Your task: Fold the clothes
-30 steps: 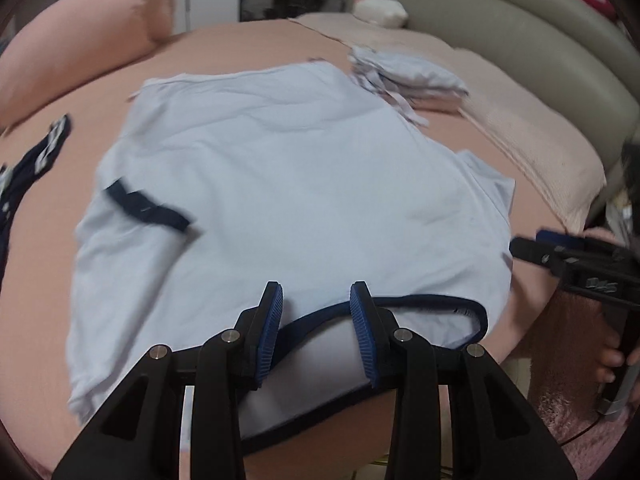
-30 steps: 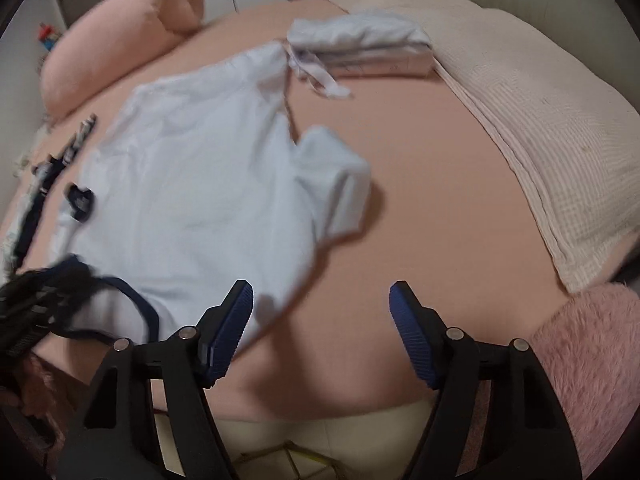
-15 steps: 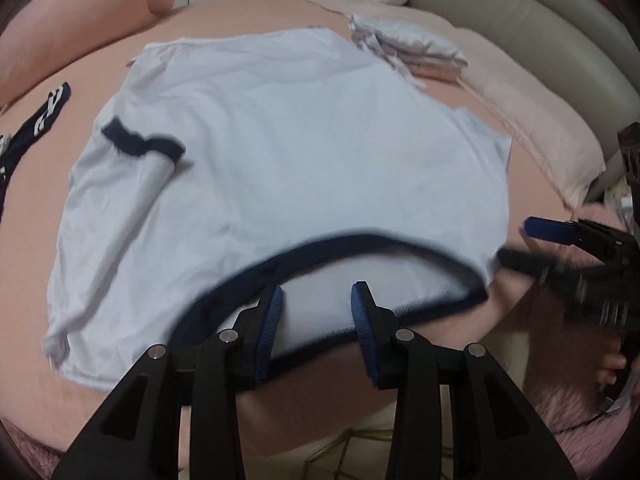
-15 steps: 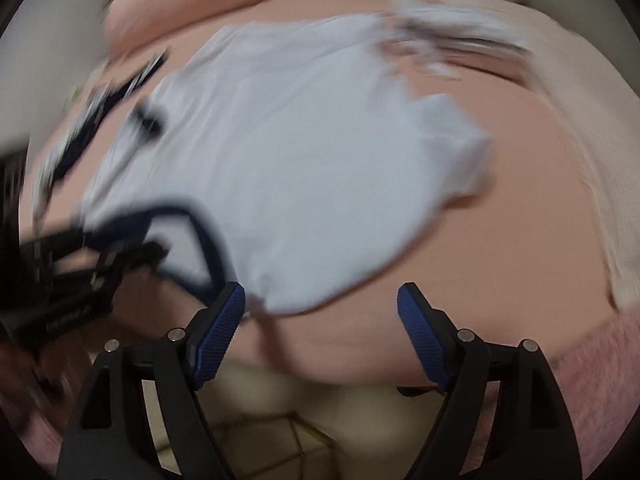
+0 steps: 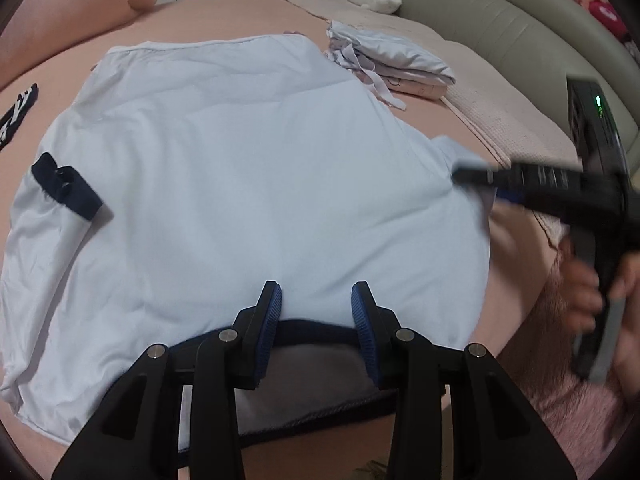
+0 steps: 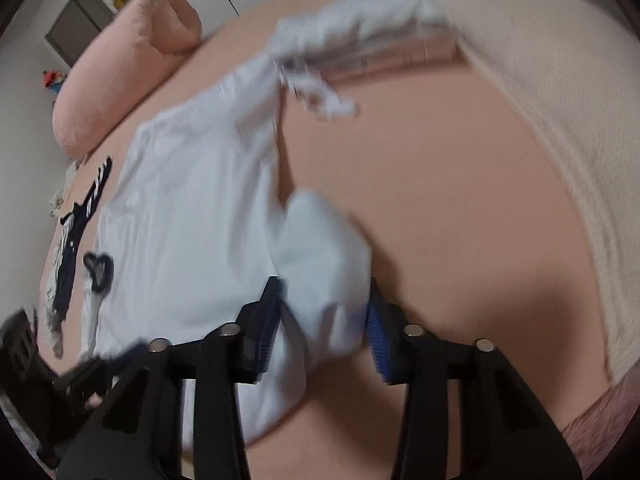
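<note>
Pink sheeting covered the bed (image 5: 224,20), and a pale blue T-shirt (image 5: 240,184) with navy trim lay spread flat across it, ahead of the left tool (image 5: 316,306). Beyond the shirt and to the right sat a folded stack of clothes (image 5: 394,66) at the edge of a cream blanket (image 5: 504,120), with a padded grey headboard (image 5: 480,20) behind; a pink bolster pillow (image 6: 120,80) lay far off to the left, and a dark garment (image 6: 76,248) lay on the sheet left of the shirt. The left tool hovered low over the shirt's navy collar (image 5: 316,326), its blue-padded jaws spread apart on either side of the collar band and gripping nothing. The right tool (image 6: 324,320) pointed across the bed with the shirt's right sleeve (image 6: 320,256) bunched between its parted jaws; blur hid whether the pads touched the cloth. In the left view that tool reached in from the right, level with the sleeve, with a hand (image 5: 600,300) wrapped around its grip.
</note>
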